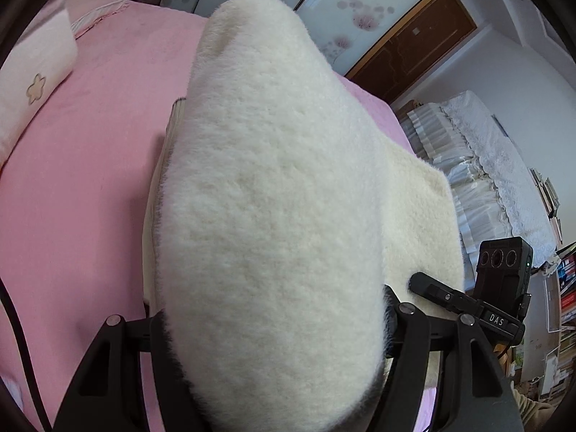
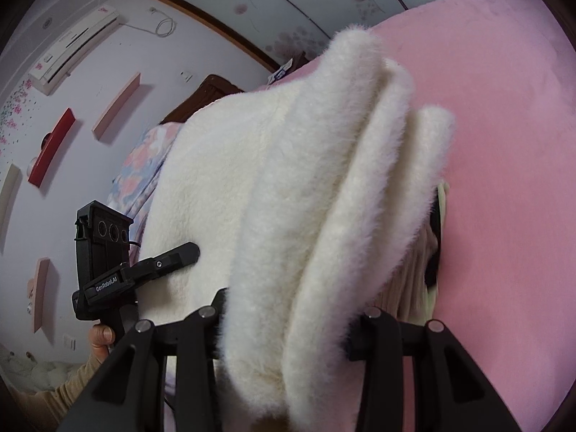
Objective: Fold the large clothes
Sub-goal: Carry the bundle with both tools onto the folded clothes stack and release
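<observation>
Nearest the left wrist camera, the left gripper (image 1: 273, 327) is seen clamped on a thick bunched fold of one cream-white, long-pile fleece garment (image 1: 273, 187); the pile fills the gap between the black jaws. In the right wrist view the right gripper (image 2: 288, 327) is likewise clamped on a gathered edge of the same garment (image 2: 252, 180), where three ridges of pleated fleece are counted. The garment is held lifted between the two grippers, above the pink plush bedspread (image 1: 90, 144), with its far part draped towards the bed.

Handling, as judged: soft, bulky and limp, with no stiffness; moderately weighty for cloth; pile likely slippery, so a deep bite on the doubled hem or corners is advised rather than a single layer.

Count: one garment, two grippers, one hand (image 2: 100, 338) visible on the left handle. Farther off, one pale embroidered pillow (image 1: 36, 82) and one wall-mounted air conditioner (image 2: 75, 46) are noted.
</observation>
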